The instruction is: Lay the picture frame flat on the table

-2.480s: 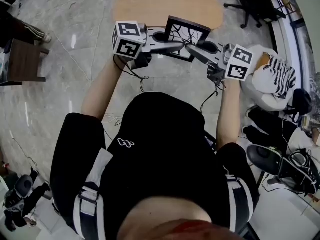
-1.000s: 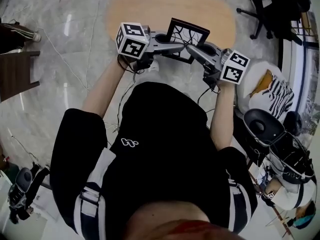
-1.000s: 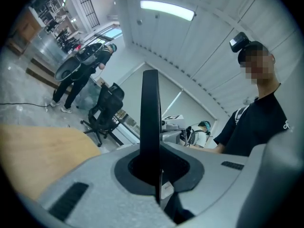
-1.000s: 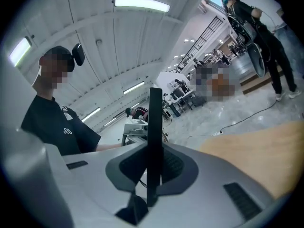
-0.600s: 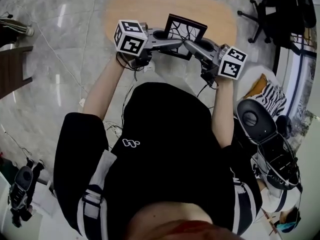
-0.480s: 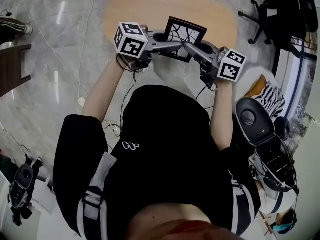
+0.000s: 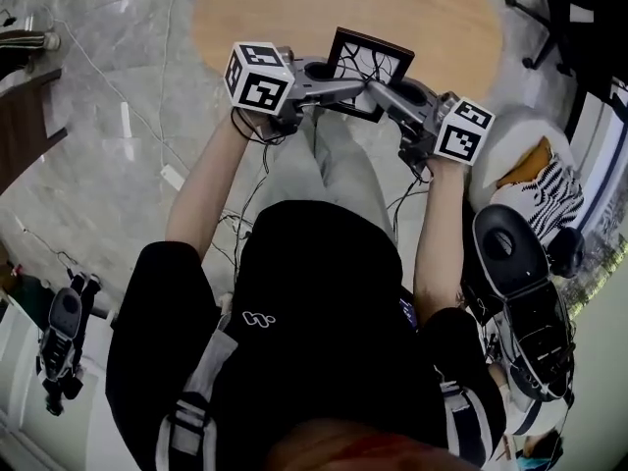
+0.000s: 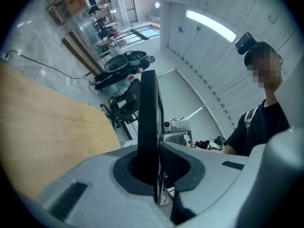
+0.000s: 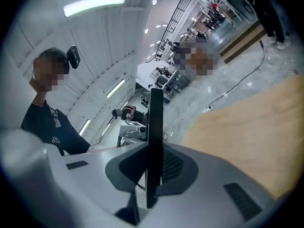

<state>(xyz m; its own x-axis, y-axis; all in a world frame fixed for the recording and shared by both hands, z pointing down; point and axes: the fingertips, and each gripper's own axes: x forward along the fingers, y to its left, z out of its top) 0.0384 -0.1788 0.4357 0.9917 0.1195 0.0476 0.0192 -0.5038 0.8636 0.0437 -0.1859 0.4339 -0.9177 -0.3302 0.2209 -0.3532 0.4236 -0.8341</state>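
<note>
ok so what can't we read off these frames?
- Lower edge of the picture frame: head view, behind the left gripper and right gripper.
- Whether it touches the table: head view looks steeply down; both gripper views show only its edge.
- Its artwork: edge-on in both gripper views, too small in the head view.
</note>
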